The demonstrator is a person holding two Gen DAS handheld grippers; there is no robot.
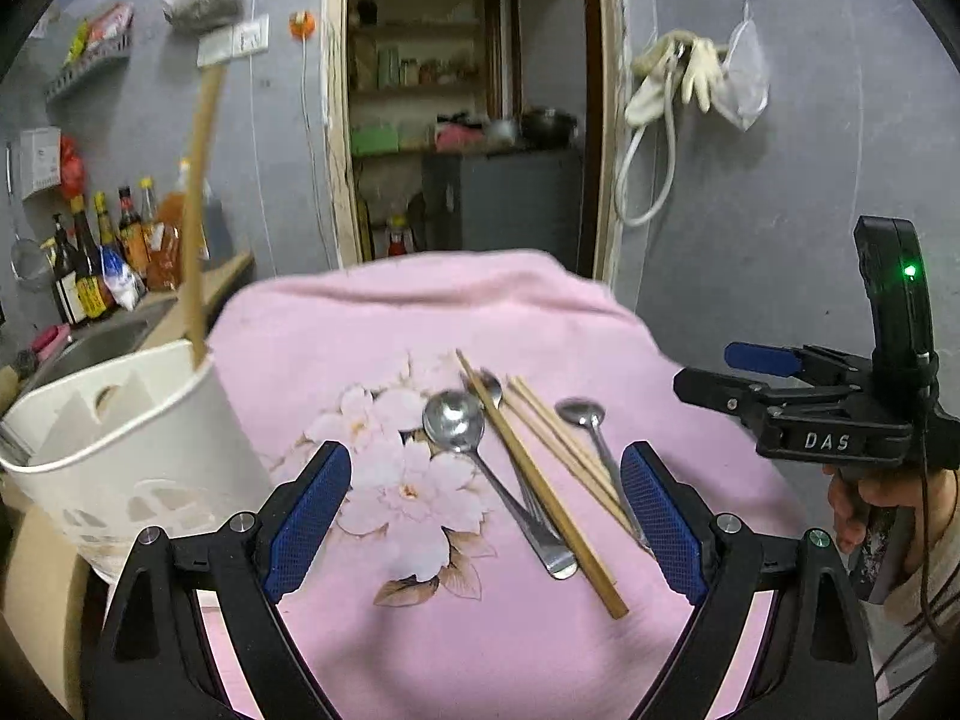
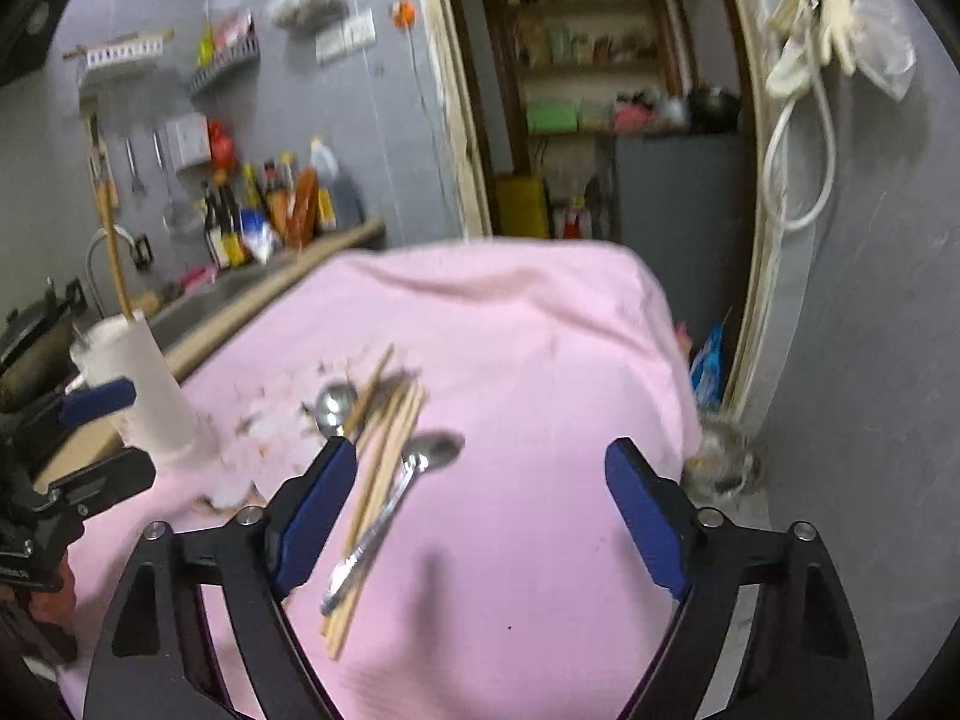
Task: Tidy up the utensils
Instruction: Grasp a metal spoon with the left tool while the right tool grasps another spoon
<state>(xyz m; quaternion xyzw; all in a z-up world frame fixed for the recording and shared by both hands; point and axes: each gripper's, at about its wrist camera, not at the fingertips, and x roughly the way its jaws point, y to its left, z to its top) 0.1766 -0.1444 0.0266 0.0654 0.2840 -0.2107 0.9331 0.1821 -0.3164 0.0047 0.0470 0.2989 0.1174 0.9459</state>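
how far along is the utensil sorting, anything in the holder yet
Barely started. One chopstick already stands in the white holder. Nothing is in hand: the left gripper and right gripper are both open. The spoons and remaining chopsticks lie on the pink cloth.

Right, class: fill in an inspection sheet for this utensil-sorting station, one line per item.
Surface: pink floral cloth covers the table.
Job's things: white utensil holder at the left edge, one chopstick standing in it; large spoon, two smaller spoons and loose chopsticks lie overlapping on the cloth.
Clutter: nothing seen on the cloth.
Grippers: left gripper open over the pile; right gripper open, empty.
Cables: white hose hanging on the wall.
Surroundings: sauce bottles by the sink, doorway to shelves.
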